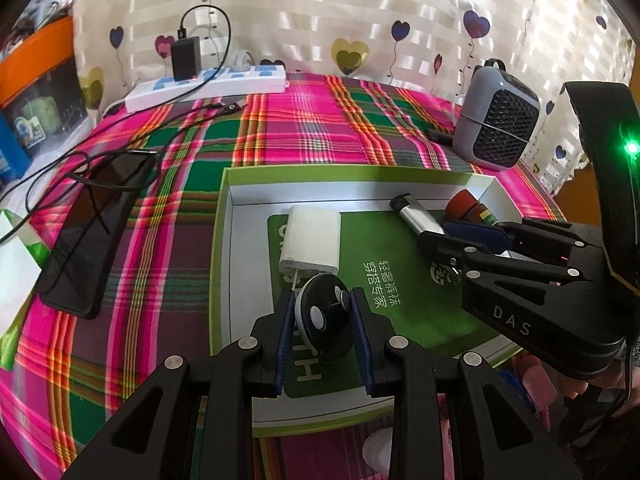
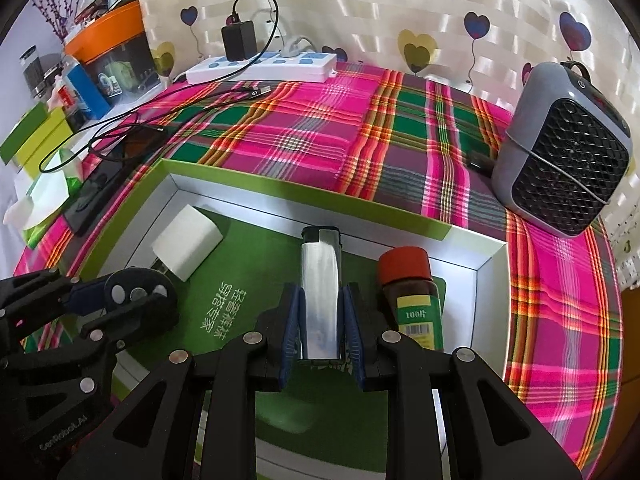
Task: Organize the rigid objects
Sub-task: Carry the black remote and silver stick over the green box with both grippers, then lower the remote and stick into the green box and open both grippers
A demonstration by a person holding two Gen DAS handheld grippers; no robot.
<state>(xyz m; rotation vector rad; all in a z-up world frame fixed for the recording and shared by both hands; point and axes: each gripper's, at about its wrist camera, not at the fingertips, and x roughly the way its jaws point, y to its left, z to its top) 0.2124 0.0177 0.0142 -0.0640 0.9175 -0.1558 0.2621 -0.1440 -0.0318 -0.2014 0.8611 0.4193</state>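
Note:
A green-rimmed open box (image 1: 225, 216) (image 2: 280, 196) lies on the plaid tablecloth. My left gripper (image 1: 324, 312) is shut on a black round disc (image 1: 320, 320) with white spots, held over the box's near left part; the disc also shows in the right wrist view (image 2: 136, 288). My right gripper (image 2: 320, 312) is shut on a silver lighter (image 2: 320, 288) with a black cap, inside the box; the lighter also shows in the left wrist view (image 1: 416, 216). A white charger plug (image 1: 310, 244) (image 2: 188, 242) and a brown bottle with a red cap (image 2: 412, 296) (image 1: 464, 204) lie in the box.
A black phone (image 1: 96, 232) with cables lies left of the box. A white power strip (image 1: 208, 84) (image 2: 264, 66) with a black adapter sits at the back. A grey fan heater (image 1: 498, 116) (image 2: 564, 152) stands at the back right. Boxes and clutter stand at far left.

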